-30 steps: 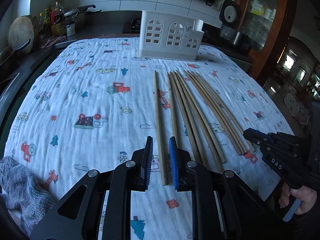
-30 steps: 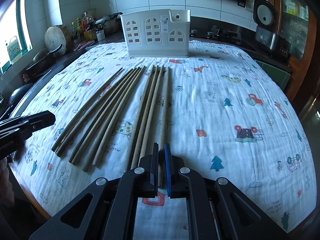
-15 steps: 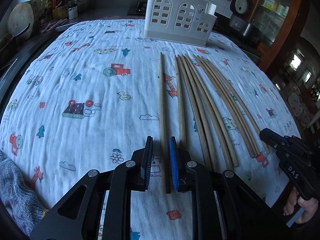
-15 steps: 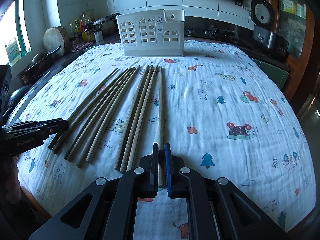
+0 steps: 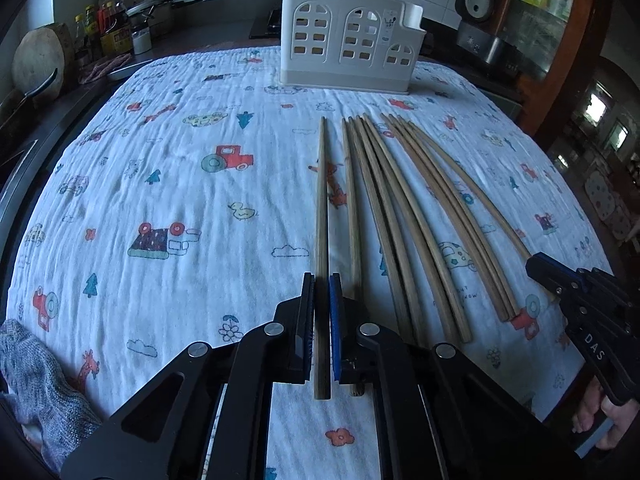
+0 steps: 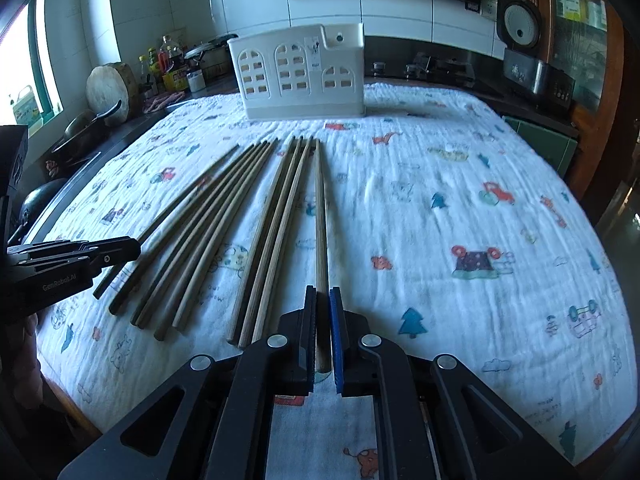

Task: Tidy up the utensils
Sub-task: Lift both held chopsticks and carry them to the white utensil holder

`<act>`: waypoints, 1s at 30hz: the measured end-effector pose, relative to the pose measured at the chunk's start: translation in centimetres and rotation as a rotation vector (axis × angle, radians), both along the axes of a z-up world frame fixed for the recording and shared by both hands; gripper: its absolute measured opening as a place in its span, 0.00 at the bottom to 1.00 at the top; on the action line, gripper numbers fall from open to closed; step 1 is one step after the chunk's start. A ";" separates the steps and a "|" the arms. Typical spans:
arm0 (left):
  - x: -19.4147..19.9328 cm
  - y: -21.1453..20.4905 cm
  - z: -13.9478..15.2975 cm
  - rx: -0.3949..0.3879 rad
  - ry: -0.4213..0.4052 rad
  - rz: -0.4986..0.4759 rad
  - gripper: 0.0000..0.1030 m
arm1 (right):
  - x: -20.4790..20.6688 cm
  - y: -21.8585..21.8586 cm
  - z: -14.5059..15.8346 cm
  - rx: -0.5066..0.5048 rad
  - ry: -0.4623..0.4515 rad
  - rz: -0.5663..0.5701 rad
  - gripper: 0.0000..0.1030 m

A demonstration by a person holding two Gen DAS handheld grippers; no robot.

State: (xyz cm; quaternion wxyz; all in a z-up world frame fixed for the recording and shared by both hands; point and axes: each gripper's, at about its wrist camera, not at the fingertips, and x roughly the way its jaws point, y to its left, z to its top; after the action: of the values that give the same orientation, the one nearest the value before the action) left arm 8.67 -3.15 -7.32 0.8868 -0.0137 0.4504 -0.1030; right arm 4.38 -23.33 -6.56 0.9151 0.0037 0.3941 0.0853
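both grippers' jaws have narrowed since earlier: left gripper [image 5: 322, 292] clamps leftmost chopstick [image 5: 321, 208], right gripper [image 6: 323, 300] clamps rightmost chopstick [image 6: 320, 216]. both sticks lie on cloth [image 5: 160, 200], well before white holder [image 5: 348, 40].

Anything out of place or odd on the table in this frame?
Nothing stands out. The white caddy stands upright at the far end of the cloth, and the chopsticks lie in a loose fan, none crossed or broken. The left gripper pinches the leftmost chopstick, the right gripper the rightmost chopstick.
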 end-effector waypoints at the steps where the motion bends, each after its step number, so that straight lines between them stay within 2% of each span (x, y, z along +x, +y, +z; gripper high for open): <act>1: -0.2 0.0 0.4 -0.003 -0.009 -0.005 0.06 | -0.2 0.0 0.6 -0.003 -0.016 0.001 0.06; 9: -1.8 0.6 5.3 -0.020 -0.142 -0.025 0.06 | -0.1 -0.7 6.3 -0.022 -0.164 0.010 0.06; 15: -1.1 1.0 9.1 -0.021 -0.251 -0.046 0.06 | 1.8 -0.2 10.2 -0.034 -0.228 0.054 0.07; 18: -0.3 1.2 10.3 -0.034 -0.273 -0.063 0.06 | 3.1 0.4 12.0 -0.057 -0.243 0.088 0.06; 23: 2.2 1.2 12.0 -0.040 -0.268 -0.095 0.06 | 6.6 0.4 15.0 -0.044 -0.207 0.150 0.06; 30: 5.5 1.0 16.0 -0.048 -0.284 -0.149 0.06 | 10.9 -0.3 20.9 -0.057 -0.218 0.168 0.06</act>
State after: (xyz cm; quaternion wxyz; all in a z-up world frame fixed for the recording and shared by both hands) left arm 14.15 -2.12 8.69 0.9309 0.0135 0.3176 -0.1801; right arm 15.28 -23.60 14.39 0.9419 -0.0644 0.2935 0.1502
